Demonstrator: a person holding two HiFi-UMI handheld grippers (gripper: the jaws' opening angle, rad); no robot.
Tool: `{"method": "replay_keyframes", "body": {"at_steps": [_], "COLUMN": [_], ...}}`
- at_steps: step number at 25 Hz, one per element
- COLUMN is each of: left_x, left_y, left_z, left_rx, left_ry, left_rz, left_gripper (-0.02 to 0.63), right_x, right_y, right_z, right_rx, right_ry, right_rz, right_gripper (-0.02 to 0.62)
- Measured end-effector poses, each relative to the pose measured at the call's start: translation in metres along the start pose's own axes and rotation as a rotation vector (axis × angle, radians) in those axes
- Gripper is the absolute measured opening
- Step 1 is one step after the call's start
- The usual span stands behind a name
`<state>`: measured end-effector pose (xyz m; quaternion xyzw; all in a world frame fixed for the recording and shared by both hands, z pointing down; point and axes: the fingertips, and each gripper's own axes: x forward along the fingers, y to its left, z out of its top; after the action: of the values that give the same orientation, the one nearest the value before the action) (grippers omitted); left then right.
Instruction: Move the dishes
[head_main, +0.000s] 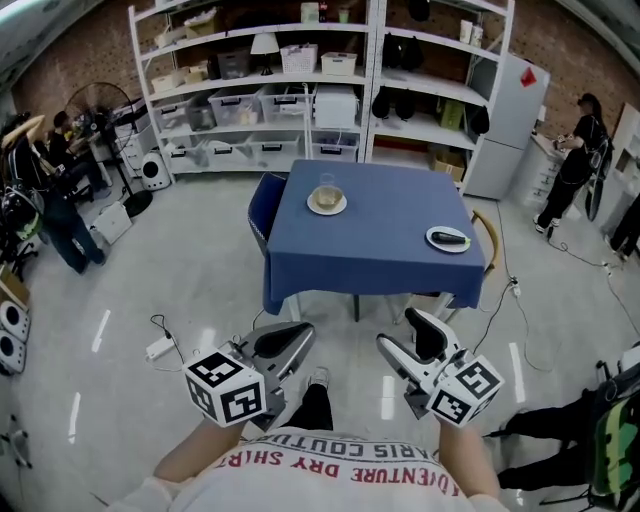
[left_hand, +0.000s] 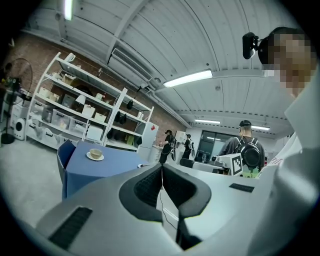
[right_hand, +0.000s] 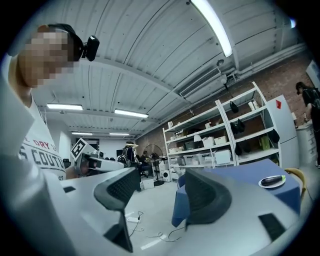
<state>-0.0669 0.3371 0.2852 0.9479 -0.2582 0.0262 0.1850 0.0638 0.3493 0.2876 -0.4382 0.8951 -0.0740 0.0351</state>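
Glossy grey concrete floor (head_main: 150, 260) fills the head view, backed by white metal shelving (head_main: 250, 90) of plastic bins against a brick wall (head_main: 80, 60). A square table (head_main: 370, 245) draped in smooth blue cloth stands mid-room. On its far left part sits a round pale saucer (head_main: 312, 206) bearing a small cup (head_main: 327, 194). Near the right edge, well apart from it, lies an oval white plate (head_main: 432, 238) with a dark oblong item (head_main: 452, 238) on it. A blue chair (head_main: 262, 205) is tucked at the table's left side and a curved wooden chair (head_main: 488, 240) at its right. Both tools hang low over the floor, well short of the table: the left gripper (head_main: 297, 335) and the right gripper (head_main: 403, 338), each a grey moulded shell with a black-and-white marker cube.

From the left gripper view, its ribbed black pads are pressed together with nothing between them. Beyond them show the blue cloth, the cup on its saucer, and a pale ribbed ceiling with strip lights (left_hand: 190, 78).

From the right gripper view, its two wedge-shaped pads stand spread, with only floor and a loose cable (right_hand: 150, 235) seen through the gap. The plate sits at the far right on the cloth.
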Motion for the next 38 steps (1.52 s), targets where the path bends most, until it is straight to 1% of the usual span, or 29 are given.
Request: {"method": "replay_keyframes", "body": {"at_steps": [3, 6, 10, 13, 21, 27, 32, 38], "left_x": [0.015, 0.030, 0.055, 0.080, 0.152, 0.206, 0.226, 0.232], "left_y": [0.017, 0.039, 0.074, 0.106, 0.218, 0.288, 0.325, 0.347], "left_z": [0.006, 0.011, 0.021, 0.037, 0.087, 0.106, 0.107, 0.104], "left_rx": [-0.004, -0.006, -0.011, -0.010, -0.020, -0.017, -0.028, -0.036], "left_ry": [0.002, 0.004, -0.001, 0.008, 0.029, 0.052, 0.062, 0.065], "left_rz": [-0.004, -0.007, -0.021, -0.022, -0.015, -0.014, -0.017, 0.001], "left_gripper": [0.028, 0.028, 0.028, 0.028, 0.028, 0.028, 0.028, 0.028], "right_x": [0.015, 0.033, 0.061, 0.090, 0.187, 0.250, 0.285, 0.309], "right_y": [-0.021, -0.043, -0.075, -0.108, -0.194, -0.254, -0.275, -0.281], "right_z": [0.001, 0.002, -0.001, 0.007, 0.020, 0.018, 0.008, -0.005], "right_rx": [-0.029, -0.047, -0.052, -0.051, -0.028, -0.007, -0.011, -0.053], "right_ry": [0.013, 0.012, 0.024, 0.029, 0.068, 0.091, 0.112, 0.154], "right_rz": [-0.030, -0.070, -0.084, -0.097, -0.120, -0.139, -0.144, -0.125], "right_gripper": [0.342, 0.359, 0.364, 0.365, 0.365, 0.365, 0.365, 0.364]}}
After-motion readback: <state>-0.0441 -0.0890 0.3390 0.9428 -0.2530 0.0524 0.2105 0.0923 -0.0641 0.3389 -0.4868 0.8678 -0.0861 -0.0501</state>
